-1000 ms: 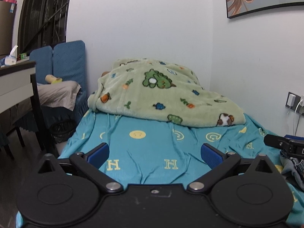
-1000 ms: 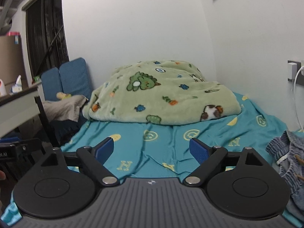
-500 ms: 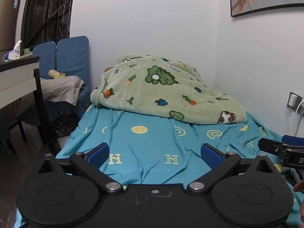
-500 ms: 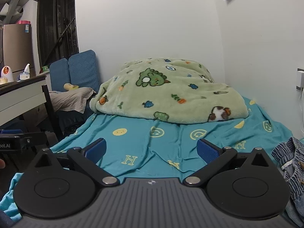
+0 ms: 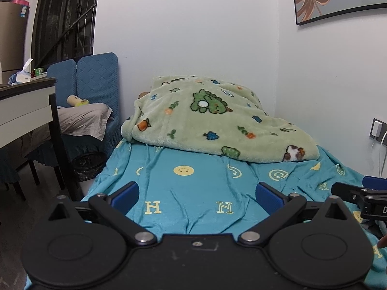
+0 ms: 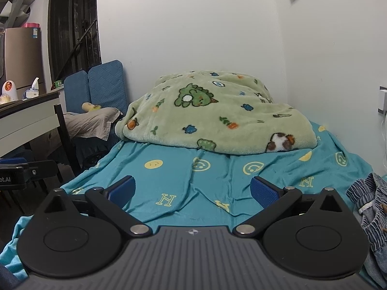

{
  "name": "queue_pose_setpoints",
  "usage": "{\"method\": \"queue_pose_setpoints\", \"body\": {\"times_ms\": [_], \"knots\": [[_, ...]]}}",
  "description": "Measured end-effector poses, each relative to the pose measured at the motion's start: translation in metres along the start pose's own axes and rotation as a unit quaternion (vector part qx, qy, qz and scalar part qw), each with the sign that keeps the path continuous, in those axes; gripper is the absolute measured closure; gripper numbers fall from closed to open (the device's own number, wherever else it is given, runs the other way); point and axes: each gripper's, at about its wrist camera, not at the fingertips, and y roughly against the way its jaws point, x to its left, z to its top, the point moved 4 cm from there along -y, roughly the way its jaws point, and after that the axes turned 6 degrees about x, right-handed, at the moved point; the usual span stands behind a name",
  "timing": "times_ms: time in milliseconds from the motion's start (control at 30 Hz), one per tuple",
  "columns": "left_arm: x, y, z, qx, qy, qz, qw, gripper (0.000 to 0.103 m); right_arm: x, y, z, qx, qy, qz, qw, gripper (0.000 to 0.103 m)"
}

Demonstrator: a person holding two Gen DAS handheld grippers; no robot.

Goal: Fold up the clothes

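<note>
A: Two views. Left wrist first?

B: Left gripper, jaws wide and empty, over the wrinkled teal bedsheet; a plush green blanket is heaped mid-frame.

A: Right wrist?

B: Right gripper, jaws wide, empty. Crumpled striped denim clothes lie at the lower right edge, untouched. I judge folding hasn't begun.

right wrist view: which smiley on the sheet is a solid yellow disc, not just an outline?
The leftmost smiley on the teal sheet, ahead of the right gripper. It is a filled yellow disc; the two to its right, and, are outline rings only.
</note>
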Motion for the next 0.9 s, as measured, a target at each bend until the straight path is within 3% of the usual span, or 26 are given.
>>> {"method": "queue_pose_setpoints", "body": {"times_ms": [433, 533, 667, 900], "knots": [[0.005, 0.000, 0.000, 0.003, 0.012, 0.009, 0.9999, 0.000, -0.002, -0.003, -0.002, 0.001, -0.001, -0.017, 1.000, 0.000], [0.007, 0.002, -0.005, 0.007, 0.024, -0.004, 0.9997, 0.000, 0.001, -0.006, -0.002, 0.000, -0.006, -0.024, 1.000, 0.000], [0.007, 0.004, -0.007, 0.004, 0.030, -0.015, 0.9994, 0.000, 0.010, -0.007, -0.007, 0.006, 0.014, -0.011, 1.000, 0.000], [0.006, 0.005, -0.007, -0.011, 0.027, 0.006, 0.9996, 0.000, 0.015, -0.003, -0.008, 0.001, 0.031, 0.000, 1.000, 0.000]]}}
